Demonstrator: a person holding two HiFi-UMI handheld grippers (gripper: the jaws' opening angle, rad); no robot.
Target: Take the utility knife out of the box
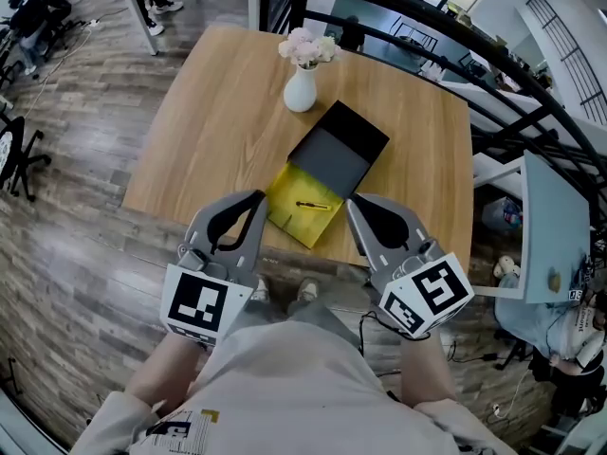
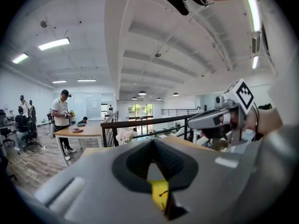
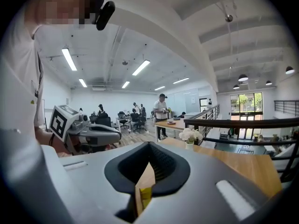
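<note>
Items counted: one counter, one box, one utility knife, one white vase holding one bunch of pale flowers, and two grippers.

Box: lies open near the counter's near edge. It has a yellow tray, with a black lid lying at the tray's far end, toward the vase. The utility knife lies inside the yellow tray as a thin dark object, touched by neither gripper.

Left gripper: held over the near edge of the counter, just left of the tray. It points forward and slightly down, with its marker cube toward the person. Its own view shows the jaws together at the tips with nothing gripped; the yellow tray shows only through the hollow behind them.

Right gripper: held level with the left one, just right of the tray, pointing the same way. Its jaws are closed tip to tip and empty.

The two grippers flank the tray's near corner, one on each side. Whether either touches the box cannot be determined.
</note>
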